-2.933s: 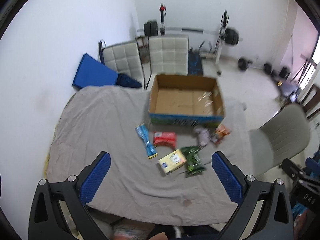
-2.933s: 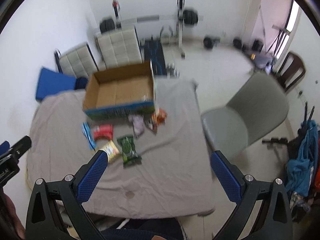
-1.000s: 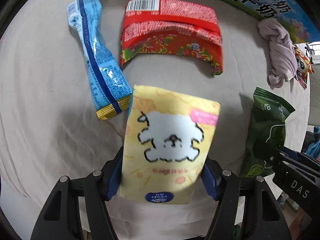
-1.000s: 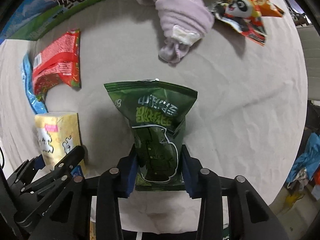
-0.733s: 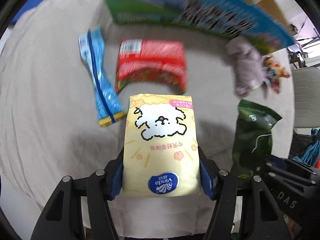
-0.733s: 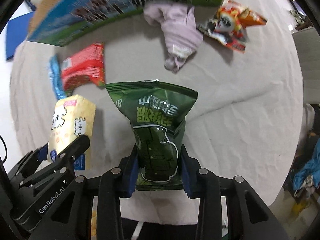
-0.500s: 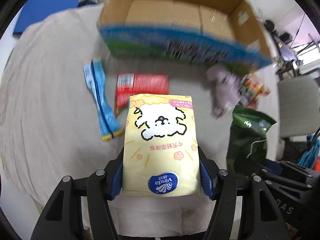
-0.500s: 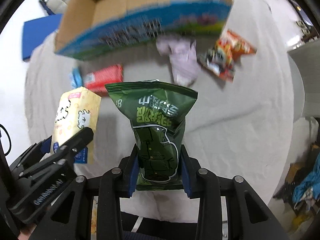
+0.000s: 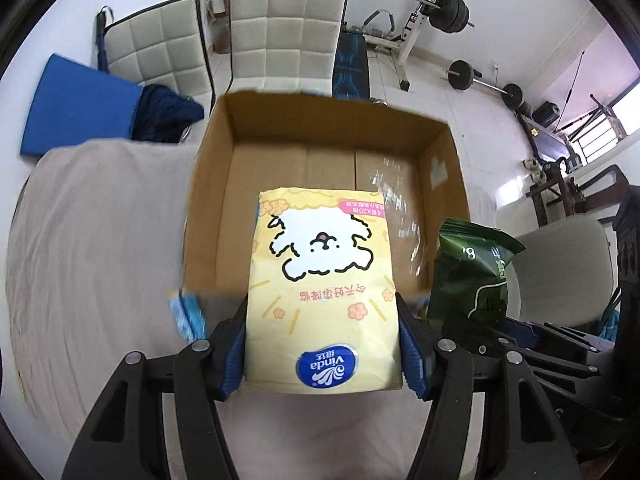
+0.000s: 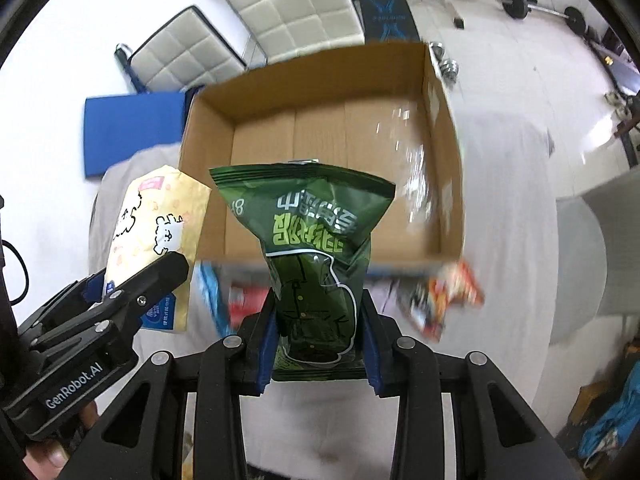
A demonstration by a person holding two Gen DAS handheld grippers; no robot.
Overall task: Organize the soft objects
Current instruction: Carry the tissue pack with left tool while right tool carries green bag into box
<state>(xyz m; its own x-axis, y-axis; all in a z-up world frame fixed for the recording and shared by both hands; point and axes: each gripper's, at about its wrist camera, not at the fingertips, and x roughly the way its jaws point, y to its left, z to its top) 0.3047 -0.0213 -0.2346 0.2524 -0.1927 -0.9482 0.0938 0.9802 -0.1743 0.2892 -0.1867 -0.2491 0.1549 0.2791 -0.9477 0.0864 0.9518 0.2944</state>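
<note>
Now the grey cloth-covered tabletop [image 9: 92,240] sits well below both grippers, where 1 second ago the wrist cameras were pressed close to it over the packets. The open brown cardboard box [image 9: 328,152] with the blue printed front fills the middle of both views, its floor bare, so both packets have been lifted clear and carried up to the box's near wall. By my reading the pick-up is done and the drop into the box is the step in hand, with nothing yet released.

The yellow soft tissue pack with a white cartoon dog [image 9: 324,292] stands upright in the left gripper [image 9: 322,344], its top edge reaching over the box's near wall. The jaws are closed about halfway, their blue pads pressing the pack's 2 lower sides.

The dark green crinkly snack bag [image 10: 316,256] is held the same way in the right gripper [image 10: 318,344], whose jaws are drawn in narrower and pinch the bag's lower half, which bulges above them. The 2 held packets ride side by side, near but apart.

Left on the tabletop in front of the box, blurred, are a red flat packet [image 10: 246,298], a blue wrapper [image 10: 210,292] and an orange panda-print packet [image 10: 448,296].
</note>
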